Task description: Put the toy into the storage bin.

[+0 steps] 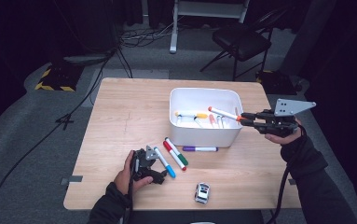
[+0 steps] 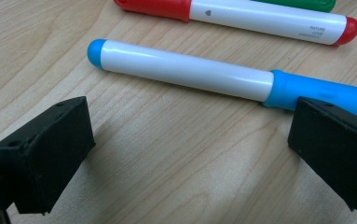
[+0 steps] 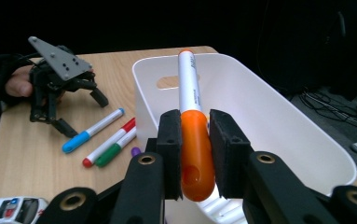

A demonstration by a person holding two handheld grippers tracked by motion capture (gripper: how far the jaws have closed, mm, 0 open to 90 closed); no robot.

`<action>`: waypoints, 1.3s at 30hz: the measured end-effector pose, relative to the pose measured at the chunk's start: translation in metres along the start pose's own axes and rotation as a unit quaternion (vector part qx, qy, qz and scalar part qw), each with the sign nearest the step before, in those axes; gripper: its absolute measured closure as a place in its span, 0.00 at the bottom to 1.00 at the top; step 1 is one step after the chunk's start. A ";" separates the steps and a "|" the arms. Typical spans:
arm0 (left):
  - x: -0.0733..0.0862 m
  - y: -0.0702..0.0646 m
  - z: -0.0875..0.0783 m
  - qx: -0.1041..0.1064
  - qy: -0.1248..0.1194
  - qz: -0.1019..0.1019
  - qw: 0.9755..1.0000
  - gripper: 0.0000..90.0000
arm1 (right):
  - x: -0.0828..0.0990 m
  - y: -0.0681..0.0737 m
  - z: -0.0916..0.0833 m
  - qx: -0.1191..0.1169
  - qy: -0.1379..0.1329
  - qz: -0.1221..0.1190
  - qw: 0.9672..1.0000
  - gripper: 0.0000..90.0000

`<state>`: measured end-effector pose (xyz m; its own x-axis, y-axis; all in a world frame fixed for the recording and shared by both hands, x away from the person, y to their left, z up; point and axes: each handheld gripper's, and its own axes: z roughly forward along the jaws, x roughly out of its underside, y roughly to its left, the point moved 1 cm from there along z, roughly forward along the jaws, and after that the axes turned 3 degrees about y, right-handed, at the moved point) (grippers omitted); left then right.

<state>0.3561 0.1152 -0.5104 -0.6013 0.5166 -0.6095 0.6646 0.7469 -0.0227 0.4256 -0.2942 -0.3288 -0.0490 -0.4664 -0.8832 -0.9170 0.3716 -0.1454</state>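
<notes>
The right hand-held gripper (image 3: 195,154) pinches the orange marker (image 3: 192,126) by its cap over the white bin (image 3: 278,121); the cap could slip off. The left hand-held gripper (image 2: 190,154) is spread beside the blue marker (image 2: 223,77).

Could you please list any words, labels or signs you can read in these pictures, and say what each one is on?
"NATURE": top line of small grey print on the red marker; the lines below it are too blurred to read.
Small heart sign: same marker's white barrel.
Grey print on the orange marker: too blurred to read.
</notes>
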 end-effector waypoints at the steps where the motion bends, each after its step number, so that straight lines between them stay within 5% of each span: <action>1: 0.000 -0.001 0.000 0.002 0.003 -0.005 1.000 0.00 | -0.002 -0.002 0.001 0.002 0.002 -0.001 1.000 0.84; 20: -0.001 0.000 0.000 0.001 0.003 0.000 1.000 0.00 | -0.014 -0.041 0.047 0.024 0.068 0.015 0.997 0.84; 39: -0.001 0.000 0.000 0.002 0.002 0.000 1.000 0.00 | -0.001 -0.058 0.095 0.029 0.149 0.028 0.988 0.84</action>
<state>0.3565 0.1148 -0.5103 -0.6036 0.5174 -0.6067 0.6656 0.7459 -0.0261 0.5160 -0.2389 -0.3618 -0.2215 -0.6561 -0.7214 -0.8854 0.4453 -0.1331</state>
